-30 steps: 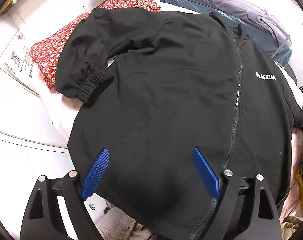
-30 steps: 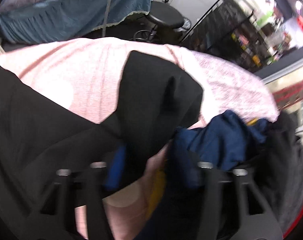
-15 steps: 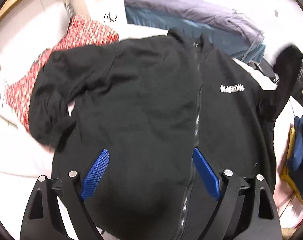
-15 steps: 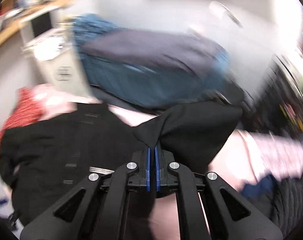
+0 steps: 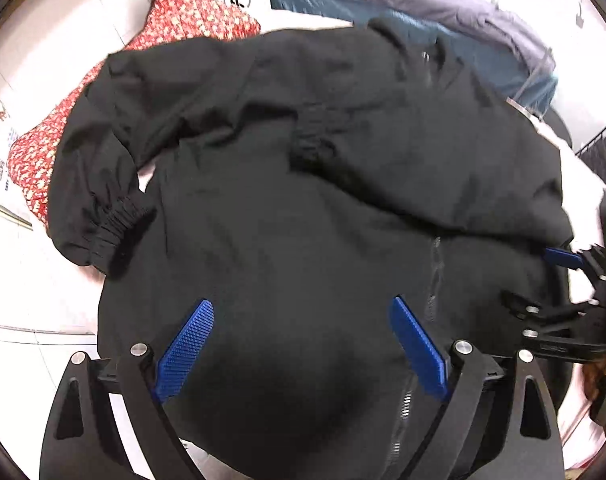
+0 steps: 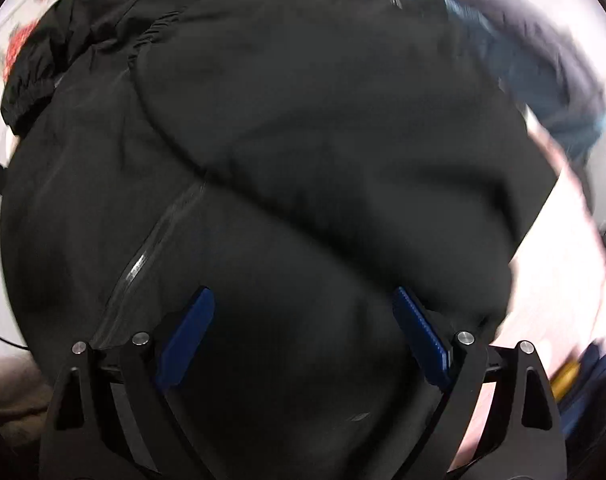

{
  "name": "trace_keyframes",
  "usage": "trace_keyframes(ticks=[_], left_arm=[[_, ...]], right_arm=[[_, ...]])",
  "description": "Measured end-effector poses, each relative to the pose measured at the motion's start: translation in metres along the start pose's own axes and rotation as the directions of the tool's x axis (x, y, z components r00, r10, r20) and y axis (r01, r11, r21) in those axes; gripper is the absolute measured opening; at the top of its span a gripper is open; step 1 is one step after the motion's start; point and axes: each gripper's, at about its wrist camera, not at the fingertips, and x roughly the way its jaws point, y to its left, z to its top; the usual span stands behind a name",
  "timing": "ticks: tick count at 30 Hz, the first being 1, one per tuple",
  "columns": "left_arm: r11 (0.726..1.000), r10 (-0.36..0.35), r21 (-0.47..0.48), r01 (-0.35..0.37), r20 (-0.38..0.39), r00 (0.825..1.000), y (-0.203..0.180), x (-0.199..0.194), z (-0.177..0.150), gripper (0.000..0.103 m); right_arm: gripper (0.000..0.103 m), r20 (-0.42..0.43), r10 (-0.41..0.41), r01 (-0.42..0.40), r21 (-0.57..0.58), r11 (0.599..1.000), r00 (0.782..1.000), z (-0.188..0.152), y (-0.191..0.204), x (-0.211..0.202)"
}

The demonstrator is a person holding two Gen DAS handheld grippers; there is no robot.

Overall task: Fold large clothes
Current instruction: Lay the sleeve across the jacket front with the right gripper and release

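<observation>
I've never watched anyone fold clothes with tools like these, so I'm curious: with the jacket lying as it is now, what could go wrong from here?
1. The black zip-up jacket has one sleeve folded loosely across its front, and the right gripper is opening with nothing between its jaws; the sleeve may slide back.
2. The other sleeve's elastic cuff lies bunched on the red patterned cloth, so that cloth might get dragged along.

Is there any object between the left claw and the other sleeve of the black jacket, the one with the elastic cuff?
Nothing visible stands in the way. The left claw hangs open over the jacket, and the sleeve lies beside the body on the left, its cuff uncovered. Only jacket fabric lies between them. The red cloth sits beyond the sleeve.
</observation>
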Motion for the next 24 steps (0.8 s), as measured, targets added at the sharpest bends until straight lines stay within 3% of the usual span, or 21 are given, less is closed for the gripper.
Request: trace_keyframes(ticks=[3,7,10,13,15,17,21,22,24], left_arm=[[1.000,0.008,0.009,-0.007,-0.010,1.000,0.004,0.013,0.008,0.088],[0.999,0.031,-0.023,-0.031,0.018,0.999,0.013,0.029,0.045,0.088],[0.998,0.035,-0.054,-0.034,0.030,0.999,0.015,0.042,0.078,0.088],[0.997,0.057,-0.054,-0.056,0.013,0.998,0.008,0.061,0.105,0.088],[0.997,0.064,-0.046,-0.064,-0.009,0.998,0.003,0.074,0.116,0.088],[0.997,0.068,-0.030,-0.069,-0.028,0.997,-0.003,0.083,0.123,0.088],[0.997,0.071,0.006,-0.071,-0.041,0.997,-0.017,0.092,0.130,0.088],[0.998,0.068,0.007,-0.068,-0.041,0.997,-0.020,0.093,0.131,0.088],[0.998,0.056,0.008,-0.056,-0.043,0.998,-0.027,0.095,0.134,0.088]], right_arm=[[0.089,0.071,-0.017,0.013,0.057,0.998,0.997,-0.007,-0.018,-0.017],[0.089,0.172,-0.097,0.068,0.168,0.983,0.980,-0.009,-0.058,-0.040],[0.089,0.131,-0.141,0.103,0.265,0.959,0.981,-0.010,-0.095,-0.028],[0.089,0.067,-0.150,0.129,0.246,0.961,0.986,-0.019,-0.101,-0.008],[0.079,0.032,-0.103,0.093,0.231,0.968,0.994,-0.025,-0.103,0.007],[0.029,0.041,-0.042,0.031,0.243,0.970,0.998,-0.029,-0.107,0.012],[0.012,0.105,-0.050,0.009,0.357,0.934,0.993,-0.034,-0.123,-0.005],[0.007,0.108,-0.095,0.043,0.408,0.912,0.990,-0.041,-0.130,-0.012],[0.006,0.115,-0.102,0.031,0.503,0.864,0.988,-0.058,-0.145,-0.019]])
